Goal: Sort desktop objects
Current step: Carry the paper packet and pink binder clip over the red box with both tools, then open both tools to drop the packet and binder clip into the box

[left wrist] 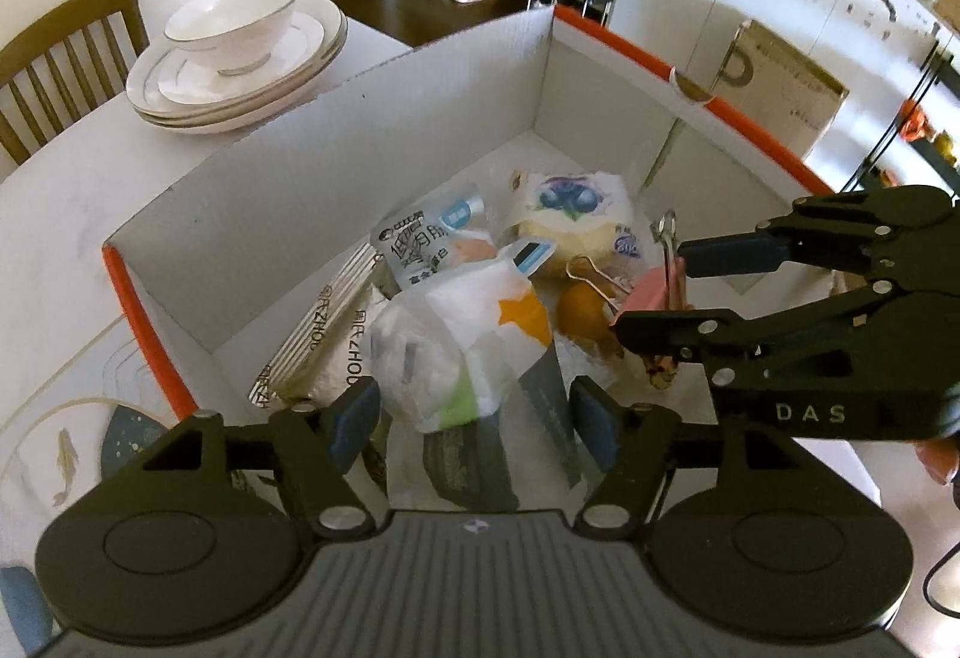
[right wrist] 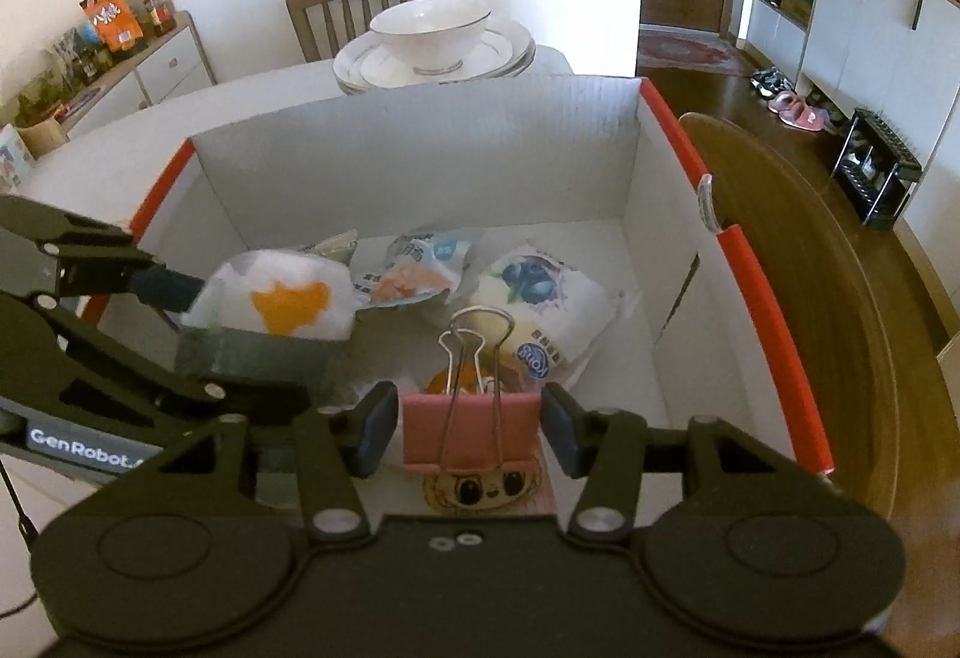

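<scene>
- The left gripper (left wrist: 474, 418) is held over the near left part of the white box (right wrist: 420, 166), tilted down into it. This is judged to be so that its load lands inside rather than on the table.
- A white snack packet (left wrist: 456, 352) with an orange patch is seen between its fingers. The jaws stand apart and the pads appear to be off it, so it is taken as let go. In the right wrist view it is blurred.
- Other wrapped snacks, among them a blueberry-printed bun (right wrist: 540, 298), are already piled on the box floor, so the sorting is judged well along.
- The right gripper (right wrist: 471, 430) is poised over the near right part of the box, also pointing down into it.
- A pink binder clip (right wrist: 468, 427) with its wire handles upright is framed by the pads. A thin gap shows at one pad, so the jaws are read as released. A cartoon-face card is pinched in the clip.
</scene>
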Tool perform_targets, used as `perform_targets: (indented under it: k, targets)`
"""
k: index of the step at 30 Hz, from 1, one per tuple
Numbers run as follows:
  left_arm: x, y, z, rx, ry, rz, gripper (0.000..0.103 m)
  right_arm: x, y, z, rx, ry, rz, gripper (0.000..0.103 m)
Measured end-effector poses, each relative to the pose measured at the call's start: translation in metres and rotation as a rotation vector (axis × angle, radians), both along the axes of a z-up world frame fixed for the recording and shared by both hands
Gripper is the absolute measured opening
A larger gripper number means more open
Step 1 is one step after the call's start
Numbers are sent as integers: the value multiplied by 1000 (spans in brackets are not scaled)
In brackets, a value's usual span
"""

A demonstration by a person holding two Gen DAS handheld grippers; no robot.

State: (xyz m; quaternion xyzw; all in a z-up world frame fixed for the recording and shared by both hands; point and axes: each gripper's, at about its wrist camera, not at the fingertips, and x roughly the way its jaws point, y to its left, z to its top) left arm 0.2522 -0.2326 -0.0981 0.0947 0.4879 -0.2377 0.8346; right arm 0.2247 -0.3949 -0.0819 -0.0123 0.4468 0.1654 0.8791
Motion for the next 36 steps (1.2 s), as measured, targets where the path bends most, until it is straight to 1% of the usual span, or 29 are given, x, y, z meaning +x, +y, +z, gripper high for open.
perform_targets:
  k: [4, 8, 10, 14, 19, 21, 24, 26, 30, 32, 33, 34, 36]
  targets:
    - [-7, 7, 7, -30, -22, 5, 69, -3, -3, 5, 6, -7, -1, 55]
    - [-17, 13, 17, -53, -56, 19, 69, -9, -3, 12, 17, -19, 3, 61]
    - [-22, 18, 23, -72, -79, 34, 69, -12, -2, 18, 18, -29, 11, 61]
    - [-30, 27, 33, -112, -98, 54, 69, -20, 0, 29, 16, -56, 32, 62]
    - [-40, 35, 42, -142, -130, 61, 69, -28, 3, 40, 16, -76, 50, 64]
    - [-43, 38, 44, -147, -131, 66, 69, -31, 4, 44, 19, -82, 58, 64]
    - [-47, 42, 45, -157, -130, 75, 69, -37, 5, 49, 21, -98, 70, 68]
    - [-48, 45, 45, -166, -126, 85, 77, -41, 7, 53, 16, -113, 80, 69]
    - [-52, 48, 48, -168, -150, 94, 78, -48, 5, 60, 35, -136, 77, 69]
    - [-54, 50, 49, -179, -148, 94, 86, -50, 5, 63, 41, -143, 78, 70]
    - [-55, 51, 50, -183, -150, 96, 86, -52, 5, 64, 42, -148, 79, 71]
    - [-56, 51, 51, -187, -153, 98, 86, -54, 5, 65, 40, -154, 81, 75]
    - [-59, 52, 53, -195, -155, 101, 86, -57, 6, 67, 38, -163, 86, 76]
